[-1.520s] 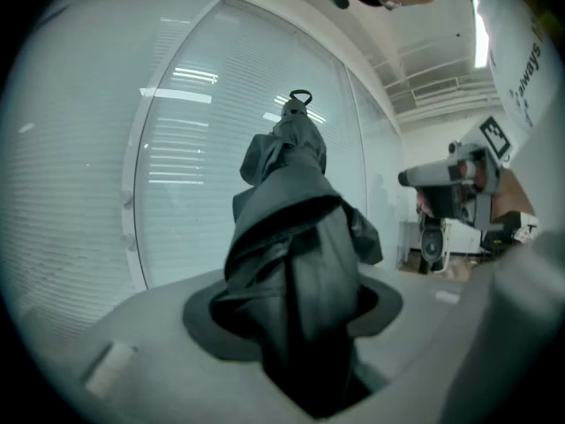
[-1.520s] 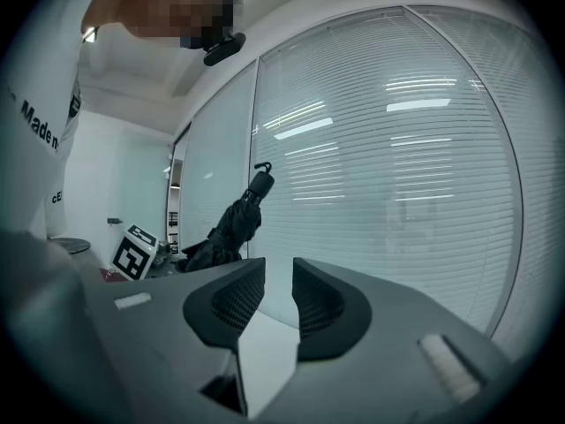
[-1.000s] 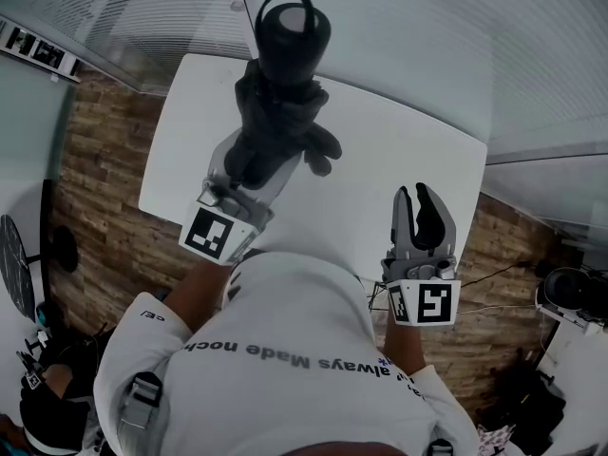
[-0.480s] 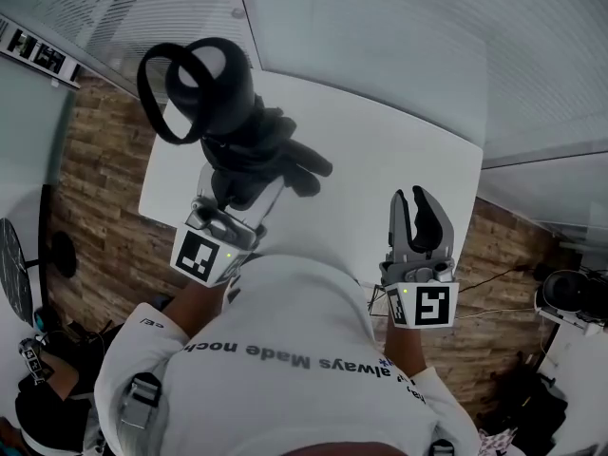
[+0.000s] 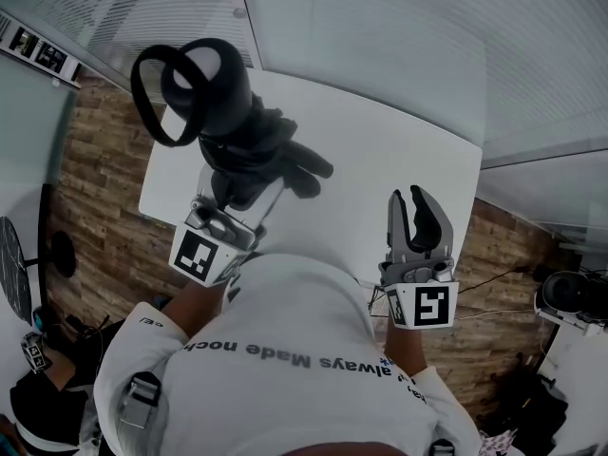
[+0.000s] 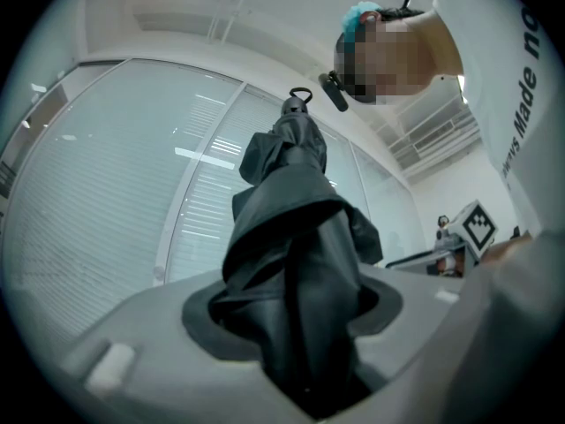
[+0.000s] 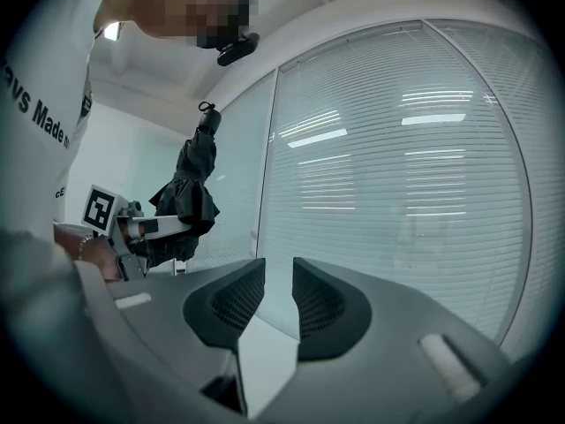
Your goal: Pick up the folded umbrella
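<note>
L tool (image 5: 239,186) grips umbrella (image 5: 249,141) over white table (image 5: 399,155); R tool (image 5: 418,218) empty, jaws slightly apart; blinds (image 7: 397,193) behind.

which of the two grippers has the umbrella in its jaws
The left gripper: its jaws clamp the folded black umbrella, held above the table. The right gripper has its jaws apart, empty.

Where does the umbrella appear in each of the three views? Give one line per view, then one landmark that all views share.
Head view: the umbrella is at upper left, its looped end pointing up toward the camera.
Left gripper view: centre, rising from the bottom edge to upper middle.
Right gripper view: left of centre, upright.
Shared landmark: the blinds.
</note>
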The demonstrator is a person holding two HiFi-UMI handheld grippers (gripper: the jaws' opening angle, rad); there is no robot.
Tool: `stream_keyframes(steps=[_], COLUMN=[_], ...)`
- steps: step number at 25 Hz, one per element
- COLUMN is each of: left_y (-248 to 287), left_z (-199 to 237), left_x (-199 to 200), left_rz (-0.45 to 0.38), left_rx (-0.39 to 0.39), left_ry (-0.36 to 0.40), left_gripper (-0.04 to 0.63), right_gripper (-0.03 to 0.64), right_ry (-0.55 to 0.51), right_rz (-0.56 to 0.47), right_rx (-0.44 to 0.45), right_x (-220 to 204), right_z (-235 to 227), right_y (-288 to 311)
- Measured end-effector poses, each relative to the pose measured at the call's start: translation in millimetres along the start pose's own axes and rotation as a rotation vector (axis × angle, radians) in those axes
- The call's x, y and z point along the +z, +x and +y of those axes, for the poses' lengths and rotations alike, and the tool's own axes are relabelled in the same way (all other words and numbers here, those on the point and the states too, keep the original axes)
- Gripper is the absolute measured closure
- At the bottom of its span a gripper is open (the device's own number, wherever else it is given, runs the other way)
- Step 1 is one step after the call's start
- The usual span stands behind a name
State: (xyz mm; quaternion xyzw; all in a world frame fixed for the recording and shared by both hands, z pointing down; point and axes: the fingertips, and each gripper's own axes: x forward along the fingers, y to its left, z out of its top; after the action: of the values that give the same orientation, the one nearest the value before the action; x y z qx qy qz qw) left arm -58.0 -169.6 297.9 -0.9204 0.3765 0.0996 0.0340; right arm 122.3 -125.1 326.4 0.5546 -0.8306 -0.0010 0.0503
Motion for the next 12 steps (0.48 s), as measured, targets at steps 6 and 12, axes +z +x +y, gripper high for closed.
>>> stream_keyframes(steps=[6,12], left_y=[-3,-6], left_z=[-4,-9], left_x=[4,7], left_rz=[-0.01,-0.01], left_rx=[0.005,0.004], left_ry=[-0.007,-0.007], left_gripper=[0.36,0.36], right_gripper=[0.518,0.518], right_ry=[-0.003,-0.006], right_rz=[-0.001,-0.004], right_rx=[-0.002,-0.003], right_x=[2,3], right_z=[1,0], right_y=[-6,-13])
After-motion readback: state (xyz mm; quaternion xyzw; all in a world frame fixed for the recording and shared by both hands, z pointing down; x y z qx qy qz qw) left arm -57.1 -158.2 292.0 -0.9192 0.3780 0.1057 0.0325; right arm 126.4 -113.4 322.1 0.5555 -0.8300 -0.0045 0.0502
